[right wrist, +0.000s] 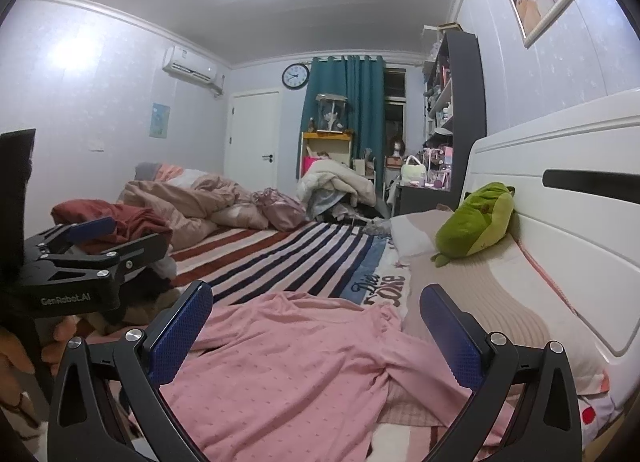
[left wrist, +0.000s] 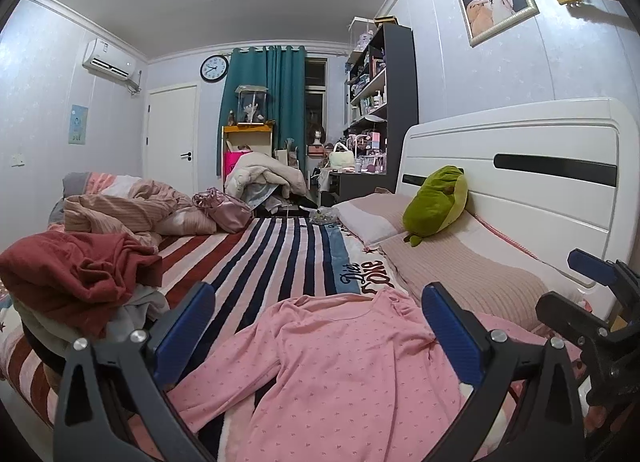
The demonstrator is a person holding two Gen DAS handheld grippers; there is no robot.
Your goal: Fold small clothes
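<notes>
1. Lying spread flat on the striped bed cover (left wrist: 280,246), a pink top (left wrist: 340,362) with a small dotted print fills the lower centre of both wrist views, its neckline toward the top of the frame and one sleeve trailing to the lower left.
2. Left gripper (left wrist: 318,326) hovers over the top with its blue fingers (left wrist: 184,330) spread wide, released, nothing between them.
3. Right gripper (right wrist: 316,330) hovers over the same top, fingers (right wrist: 452,338) equally wide apart and empty; in the left view it shows at the right edge.
4. A heap of dark red clothes (left wrist: 76,270) sits at mid-left, well apart from the top.
5. A green plush toy (left wrist: 438,200) leans against the white headboard (left wrist: 540,182) at right, resting on a pillow (left wrist: 460,262).
</notes>
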